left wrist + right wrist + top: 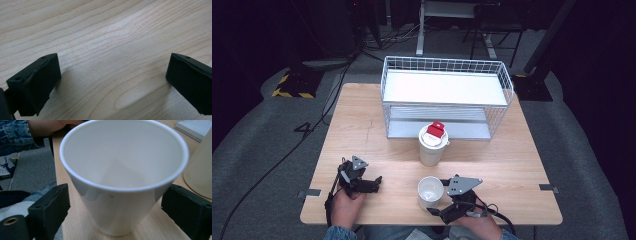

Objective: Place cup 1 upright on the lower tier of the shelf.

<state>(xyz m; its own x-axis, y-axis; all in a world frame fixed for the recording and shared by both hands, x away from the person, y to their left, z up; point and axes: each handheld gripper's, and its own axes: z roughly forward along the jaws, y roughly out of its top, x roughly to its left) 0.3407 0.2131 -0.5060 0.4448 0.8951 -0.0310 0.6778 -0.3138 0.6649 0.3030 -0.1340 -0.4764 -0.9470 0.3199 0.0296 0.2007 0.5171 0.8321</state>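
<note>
Item: white cup (122,177), upright near the table's (362,125) front edge. Right gripper (435,206) straddles it, pads not yet pressing; an uneven squeeze could tip it. Left gripper (112,80) apart, empty.

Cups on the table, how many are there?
2. An open white cup stands near the front edge, between the jaws of the right gripper. A taller lidded cup with a red top stands behind it, in front of the wire basket.
</note>
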